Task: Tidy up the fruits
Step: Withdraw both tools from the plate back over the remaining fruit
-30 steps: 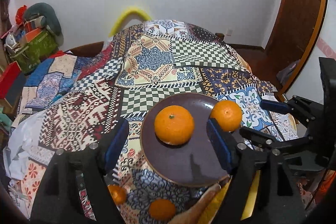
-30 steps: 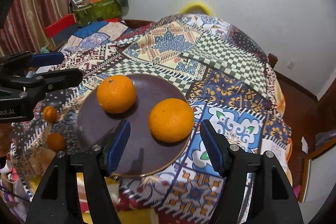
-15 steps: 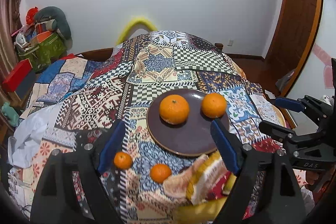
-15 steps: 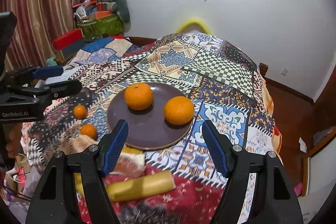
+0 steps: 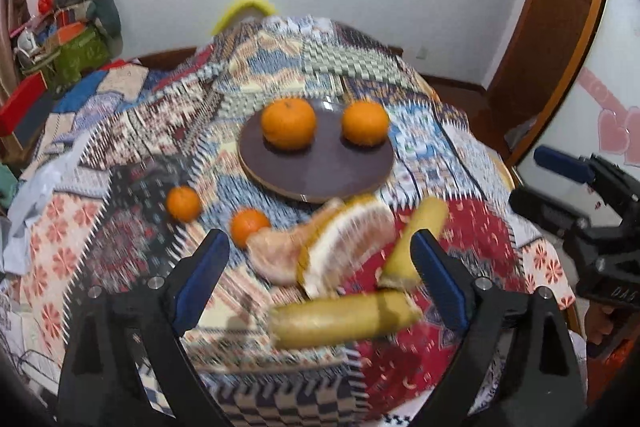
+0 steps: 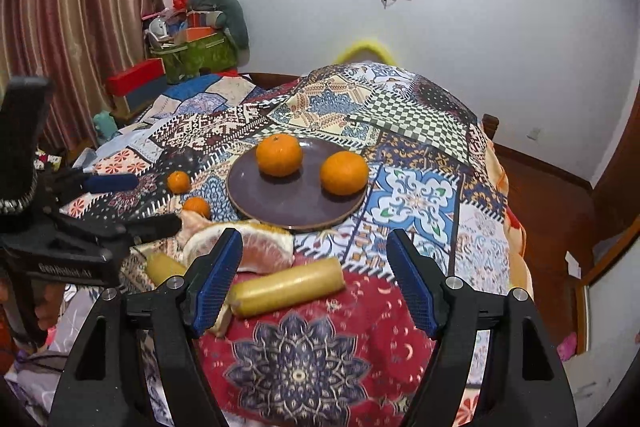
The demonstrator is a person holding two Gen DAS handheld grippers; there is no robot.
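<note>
Readable text is scarce. In the right wrist view, pale raised lettering on the black body of the left gripper (image 6: pixel 132 203) at about 9 o'clock — it seems to read "GenRobot.AI", though blurred. In the left wrist view, the black body of the right gripper (image 5: pixel 560 183) at about 4 o'clock carries faint letters — "DAS" as far as can be made out. Nothing else legible.
</note>
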